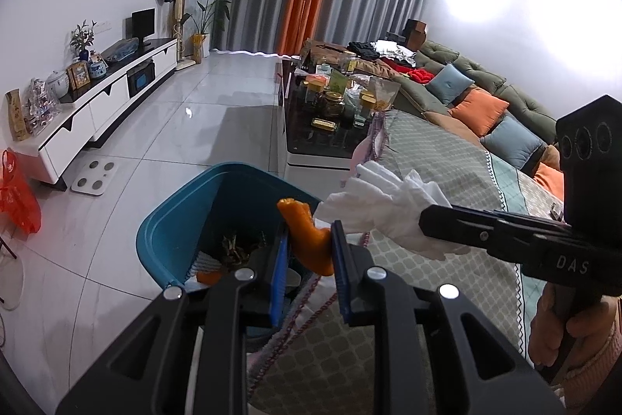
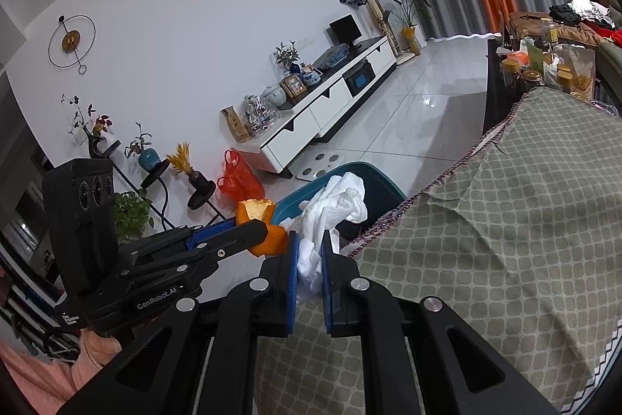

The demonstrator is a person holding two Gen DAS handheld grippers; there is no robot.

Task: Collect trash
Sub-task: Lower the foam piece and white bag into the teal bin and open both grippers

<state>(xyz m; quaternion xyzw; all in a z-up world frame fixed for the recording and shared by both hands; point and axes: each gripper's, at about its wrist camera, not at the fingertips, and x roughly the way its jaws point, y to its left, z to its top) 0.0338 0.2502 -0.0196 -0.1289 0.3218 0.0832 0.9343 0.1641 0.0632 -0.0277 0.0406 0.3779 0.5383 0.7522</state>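
My left gripper (image 1: 310, 244) is shut on a piece of orange peel (image 1: 307, 232) and holds it over the near rim of a blue trash bin (image 1: 175, 212). The bin holds plant scraps and more peel. My right gripper (image 2: 311, 251) is shut on a crumpled white tissue (image 2: 334, 209), held above the edge of the patterned tablecloth beside the bin (image 2: 369, 177). In the left wrist view the right gripper (image 1: 421, 220) comes in from the right with the tissue (image 1: 388, 205). In the right wrist view the left gripper (image 2: 268, 228) holds the peel (image 2: 258, 214) just left of the tissue.
A table with a grey-green patterned cloth (image 1: 447, 181) lies under both grippers. A glass coffee table (image 1: 330, 127) crowded with jars stands beyond. A sofa with cushions (image 1: 478, 107) is at the right, a white TV cabinet (image 1: 105, 104) at the left, a scale (image 1: 95, 175) and red bag (image 1: 17, 193) on the floor.
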